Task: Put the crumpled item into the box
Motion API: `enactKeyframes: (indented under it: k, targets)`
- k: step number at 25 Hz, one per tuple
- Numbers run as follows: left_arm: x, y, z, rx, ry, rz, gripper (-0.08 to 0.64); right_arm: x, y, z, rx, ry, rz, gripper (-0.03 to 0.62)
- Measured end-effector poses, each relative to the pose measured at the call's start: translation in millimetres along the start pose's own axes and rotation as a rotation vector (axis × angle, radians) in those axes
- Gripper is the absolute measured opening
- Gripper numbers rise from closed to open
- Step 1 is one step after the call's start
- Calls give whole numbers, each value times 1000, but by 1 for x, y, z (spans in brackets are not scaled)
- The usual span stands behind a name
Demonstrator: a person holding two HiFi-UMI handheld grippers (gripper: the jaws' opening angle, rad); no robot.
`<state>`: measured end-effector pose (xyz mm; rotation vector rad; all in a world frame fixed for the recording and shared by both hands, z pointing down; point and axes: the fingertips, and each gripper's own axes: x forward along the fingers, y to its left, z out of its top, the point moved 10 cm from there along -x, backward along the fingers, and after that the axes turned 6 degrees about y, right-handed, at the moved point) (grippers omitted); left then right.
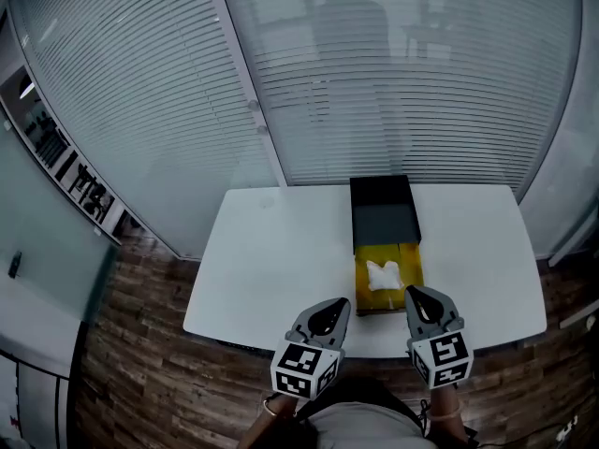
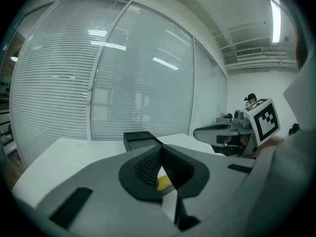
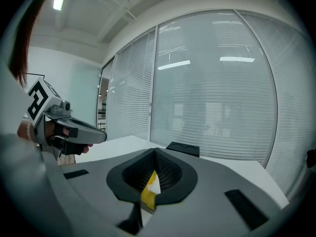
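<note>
Flanking the box [image 1: 363,275], left gripper [image 1: 338,306] and right gripper [image 1: 413,294] hang closed at table [image 1: 271,269] edge

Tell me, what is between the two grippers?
Head view: the near end of the yellow box lies between the left gripper and right gripper, with crumpled white paper inside it.

left gripper [image 1: 329,314] grey shell | pads [image 2: 146,166] black, ribbed | right gripper [image 1: 418,303] same grey | marker cubes [image 1: 304,369] behind the jaws: white, black squares | shirt [image 1: 360,428] grey
</note>
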<state>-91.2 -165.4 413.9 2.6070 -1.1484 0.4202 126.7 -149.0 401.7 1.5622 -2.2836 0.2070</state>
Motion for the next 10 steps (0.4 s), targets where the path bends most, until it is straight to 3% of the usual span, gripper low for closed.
enactKeyframes:
  k: [10]
  targets:
    - [5,4,0,-12,12,17,17,8,0,-6,7,4,5,26]
